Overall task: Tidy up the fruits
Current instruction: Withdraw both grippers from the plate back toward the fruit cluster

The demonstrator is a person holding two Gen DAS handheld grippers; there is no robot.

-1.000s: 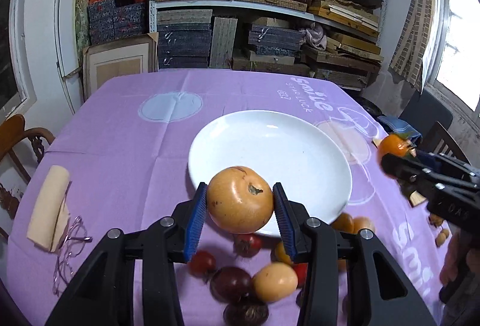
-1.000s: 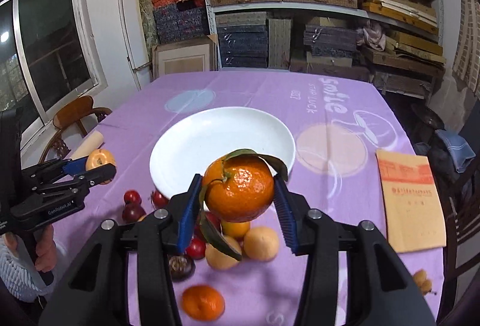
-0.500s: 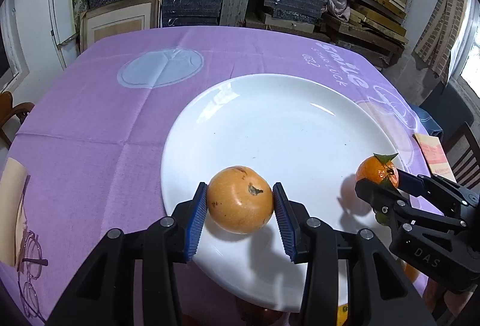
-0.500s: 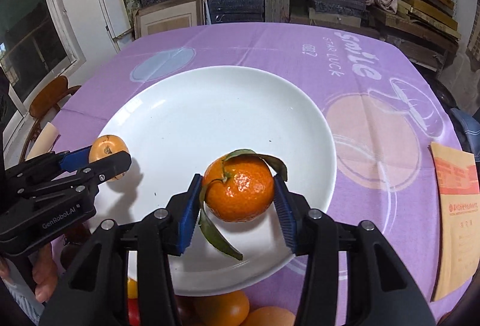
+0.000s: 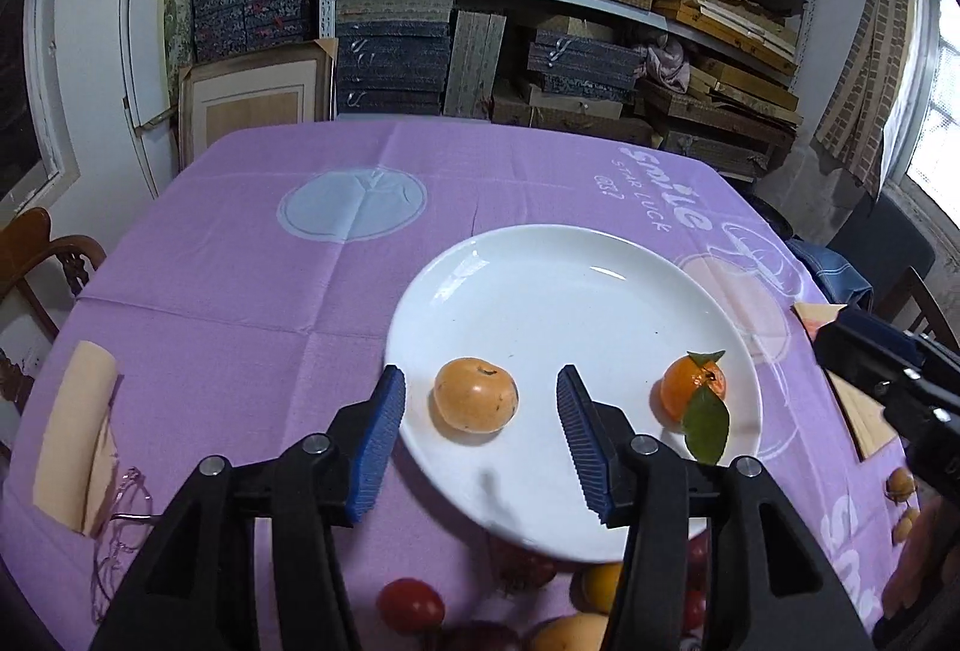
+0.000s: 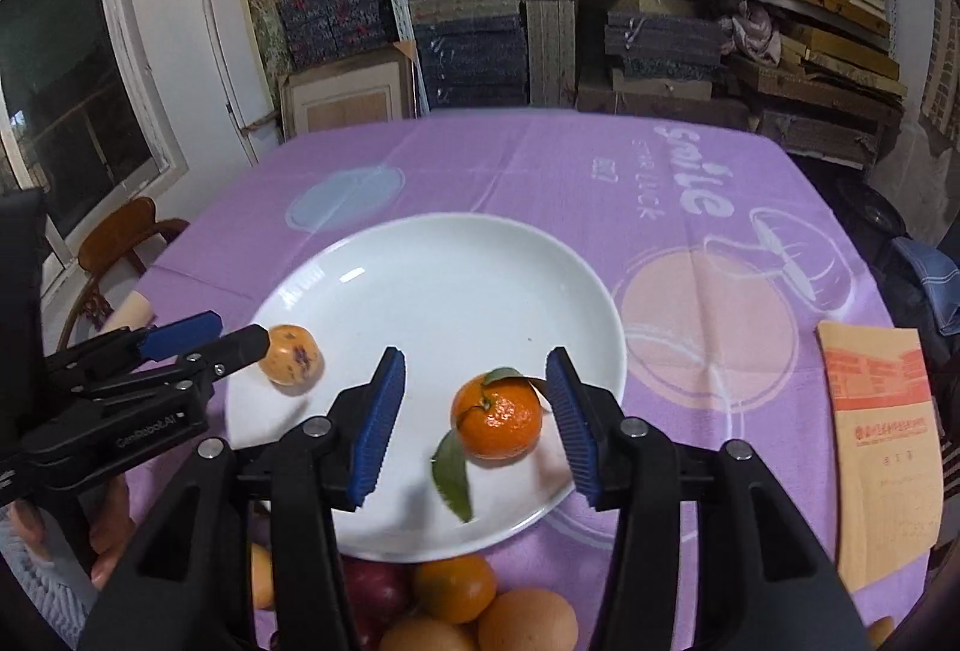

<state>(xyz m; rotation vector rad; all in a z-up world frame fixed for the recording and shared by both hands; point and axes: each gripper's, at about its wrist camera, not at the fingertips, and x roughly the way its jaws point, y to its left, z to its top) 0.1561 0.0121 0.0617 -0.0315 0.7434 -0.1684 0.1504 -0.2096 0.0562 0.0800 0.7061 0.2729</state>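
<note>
Two round fruits sit loose on a white plate (image 5: 540, 255), and the main risk from here is rolling. The pale orange fruit (image 5: 475, 395) rests close to the plate's near rim, directly between and just ahead of the left claw (image 5: 480, 435); a nudge from either blue pad as the claw pulls back could send it over the low edge onto the purple tablecloth (image 5: 240, 291). The tangerine (image 6: 497, 416), with a green leaf (image 6: 453, 474) trailing from it, lies between the pads of the right claw (image 6: 474, 426) and nearer its right pad than its left, so that pad is the likelier one to catch the fruit or snag the leaf and drag it along (the leaf hangs towards the claw, in the path of a straight retreat).

Both claws stand apart and hold nothing. The left claw's jaws have just been opening; clear gaps show on both sides of the pale fruit, which rests on the plate and touches neither pad. The right claw's jaws have also just been opening, and the tangerine sits free on the plate between them.

Below both claws, nearer the person, a heap of fruits (image 6: 456, 603) waits on the cloth beside the plate's near rim. A swing back for the next one could, I judge, knock the plate.
</note>
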